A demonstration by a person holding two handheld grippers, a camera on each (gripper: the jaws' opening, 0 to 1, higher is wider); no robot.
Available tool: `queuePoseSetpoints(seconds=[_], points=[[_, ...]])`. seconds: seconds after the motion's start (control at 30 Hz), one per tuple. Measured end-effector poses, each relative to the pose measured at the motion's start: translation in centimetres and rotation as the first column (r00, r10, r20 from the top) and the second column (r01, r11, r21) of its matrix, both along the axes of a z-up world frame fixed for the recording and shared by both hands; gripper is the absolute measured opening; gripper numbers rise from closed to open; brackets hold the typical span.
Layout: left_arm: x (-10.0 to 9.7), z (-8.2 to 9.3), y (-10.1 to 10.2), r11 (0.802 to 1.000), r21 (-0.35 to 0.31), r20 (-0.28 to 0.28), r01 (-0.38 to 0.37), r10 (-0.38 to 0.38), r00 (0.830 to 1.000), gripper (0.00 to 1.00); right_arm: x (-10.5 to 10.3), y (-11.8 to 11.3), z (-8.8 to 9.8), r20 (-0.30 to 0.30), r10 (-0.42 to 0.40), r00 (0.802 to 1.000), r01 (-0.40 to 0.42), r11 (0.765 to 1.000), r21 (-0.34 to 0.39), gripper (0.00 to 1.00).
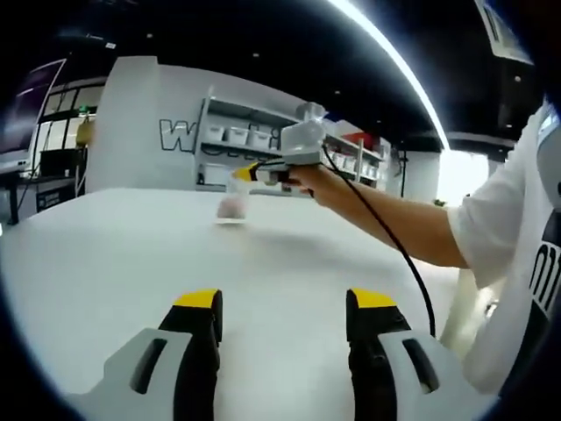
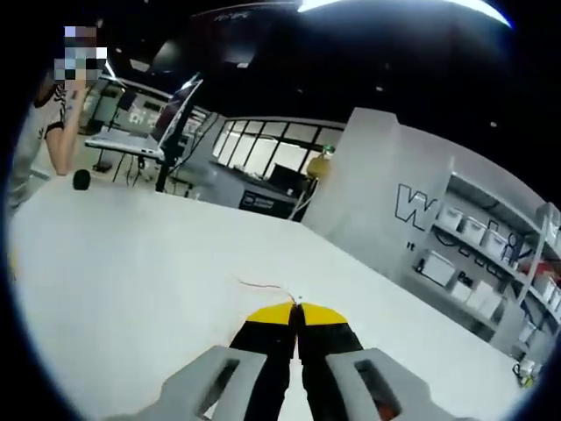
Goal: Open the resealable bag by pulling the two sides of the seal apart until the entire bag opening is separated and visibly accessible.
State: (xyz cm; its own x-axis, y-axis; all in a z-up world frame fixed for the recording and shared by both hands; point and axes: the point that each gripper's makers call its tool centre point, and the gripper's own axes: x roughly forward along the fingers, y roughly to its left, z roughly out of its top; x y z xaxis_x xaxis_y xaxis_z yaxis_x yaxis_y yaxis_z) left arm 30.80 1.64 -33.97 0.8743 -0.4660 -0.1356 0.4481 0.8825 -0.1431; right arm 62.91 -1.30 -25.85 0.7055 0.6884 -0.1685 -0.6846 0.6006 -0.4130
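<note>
In the left gripper view, a small clear resealable bag [image 1: 233, 205] with pinkish contents stands on the white table [image 1: 123, 254], far ahead. A person's hand holds my right gripper [image 1: 248, 174] at the bag's top edge. My left gripper [image 1: 285, 303] is open, low over the table and well short of the bag, with nothing between its jaws. In the right gripper view, my right gripper [image 2: 296, 310] has its yellow tips pressed together. A thin clear strip of the bag's top edge [image 2: 261, 286] runs out to the left from the tips. The rest of the bag is hidden below the jaws.
A black cable [image 1: 390, 237] trails from the right gripper along the person's forearm [image 1: 394, 219]. Shelves with white bins [image 2: 465, 241] line the back wall. Another person [image 2: 53, 105] stands at the table's far corner beside a desk with a laptop [image 2: 140, 140].
</note>
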Motion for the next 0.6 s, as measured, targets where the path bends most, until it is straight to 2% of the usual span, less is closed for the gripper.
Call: queuePoseSetpoints(seconds=[0.2,0.33,0.6], points=[[0.0,0.0,0.1,1.000,-0.012,-0.004,-0.004,0.004,1.000,0.57,2.3,0.5,0.1,0.020,-0.030,0.999,0.031,1.000,-0.003,0.00],[0.1,0.0,0.1,1.000,-0.013,-0.007,-0.007,0.007,1.000,0.57,3.2,0.9,0.2,0.020,-0.042,0.999,0.042,0.999,0.005,0.00],[0.1,0.0,0.1,1.000,-0.008,-0.008,-0.012,0.012,1.000,0.57,2.4,1.4,-1.5,-0.029,-0.036,0.999,0.037,0.999,0.024,0.00]])
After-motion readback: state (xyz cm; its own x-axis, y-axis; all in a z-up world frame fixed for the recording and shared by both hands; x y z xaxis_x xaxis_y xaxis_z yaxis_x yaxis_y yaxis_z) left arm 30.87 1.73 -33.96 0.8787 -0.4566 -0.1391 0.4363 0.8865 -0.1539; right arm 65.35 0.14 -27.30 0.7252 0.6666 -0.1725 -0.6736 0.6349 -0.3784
